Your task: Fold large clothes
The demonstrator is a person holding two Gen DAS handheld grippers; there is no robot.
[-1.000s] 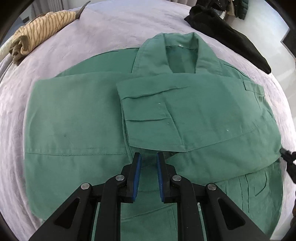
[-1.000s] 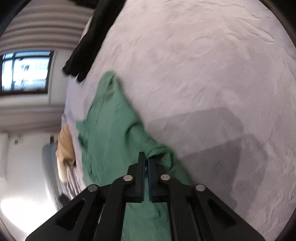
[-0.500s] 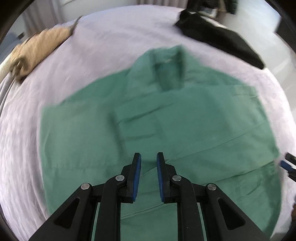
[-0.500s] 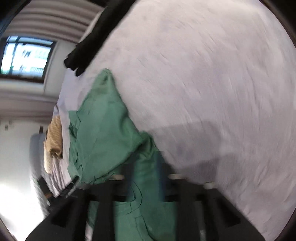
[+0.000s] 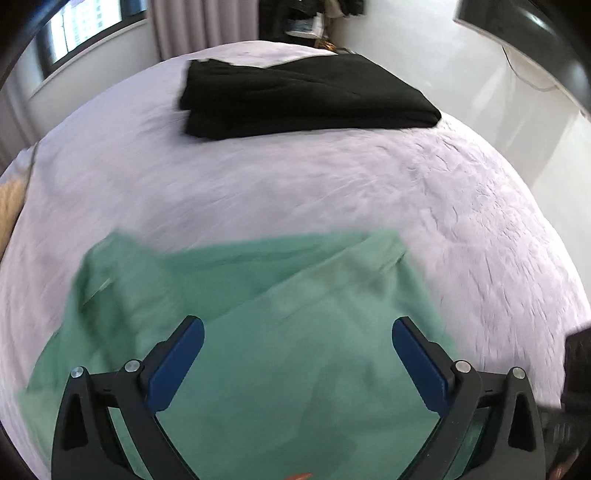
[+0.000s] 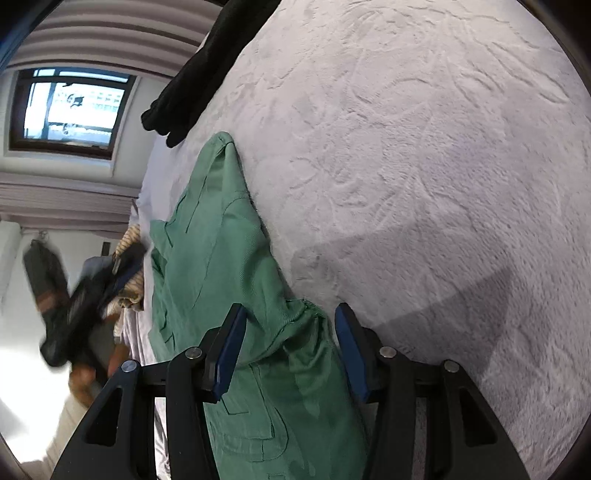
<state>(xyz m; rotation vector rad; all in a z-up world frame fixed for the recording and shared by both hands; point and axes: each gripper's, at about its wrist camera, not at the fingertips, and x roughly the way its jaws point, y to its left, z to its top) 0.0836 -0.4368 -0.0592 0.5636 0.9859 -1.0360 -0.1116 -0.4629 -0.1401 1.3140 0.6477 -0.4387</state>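
Surface: a bed under a pale lilac bedspread [image 5: 332, 192] with an embossed leafy texture, smoother on the far-left side. It fills most of both views.

Green jacket [image 5: 258, 332] lies flat on the bedspread at 6 o'clock in the left wrist view, blurred. In the right wrist view it runs from 6 toward 11 o'clock as a long strip with stitched pocket seams showing.

Left gripper [image 5: 297, 332]: jaws opening, spread wide above the jacket, nothing pinched between the blue pads.

Right gripper [image 6: 290, 332]: jaws parted about halfway, and a bunched fold of the jacket sits between the pads. They don't press on it, so it's released.

Folded black garment [image 5: 303, 96] is at 12 o'clock in the left wrist view, well apart from the jacket, near the far bed edge.

A tan striped garment [image 6: 131, 284] is at 9 o'clock in the right wrist view, partly hidden by the blurred left gripper.

Room: window [image 6: 70, 107] at 10 o'clock in the right wrist view, pleated curtain [image 5: 201, 26] beside it, white walls, glossy pale floor [image 5: 517, 122] at 2 o'clock in the left wrist view.
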